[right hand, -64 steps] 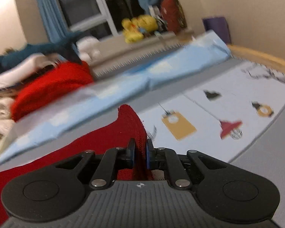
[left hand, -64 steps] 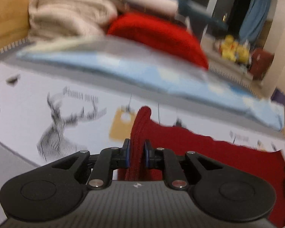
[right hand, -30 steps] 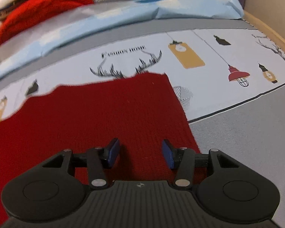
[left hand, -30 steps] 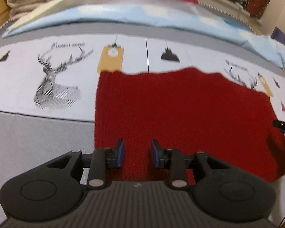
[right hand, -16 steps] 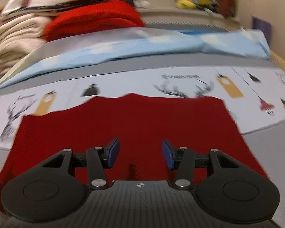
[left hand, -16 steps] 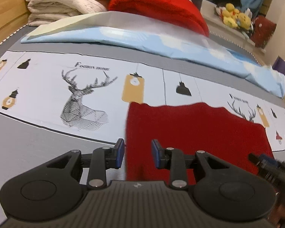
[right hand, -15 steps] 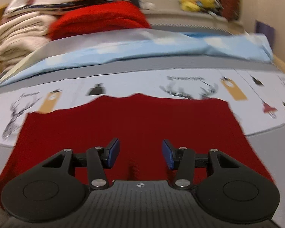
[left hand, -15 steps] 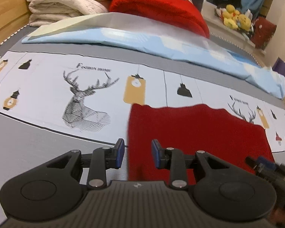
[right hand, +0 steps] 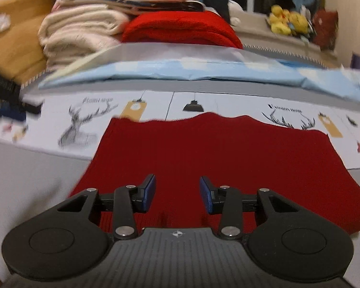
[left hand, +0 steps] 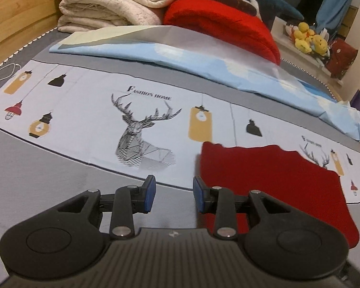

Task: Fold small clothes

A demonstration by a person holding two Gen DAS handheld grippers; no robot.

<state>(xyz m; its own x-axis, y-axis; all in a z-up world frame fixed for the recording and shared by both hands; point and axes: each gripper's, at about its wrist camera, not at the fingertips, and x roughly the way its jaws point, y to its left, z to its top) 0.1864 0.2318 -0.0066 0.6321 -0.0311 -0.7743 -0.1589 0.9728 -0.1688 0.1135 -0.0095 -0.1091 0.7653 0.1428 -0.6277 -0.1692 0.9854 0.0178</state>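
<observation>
A: Where do the hand-held grippers stand?

B: Bottom centre of each view. The left hand-held gripper (left hand: 172, 194) is parted, empty, over the printed grey-and-white bed sheet (left hand: 84, 124). The right hand-held gripper (right hand: 177, 196), jaws just narrowed, is also empty.

A: And the garment?

B: The flat dark red knitted cloth (right hand: 218, 158) lies mid-frame. Beyond, upper frame: folded pale blue duvet (right hand: 204, 72), cream blankets (right hand: 79, 33).
</observation>
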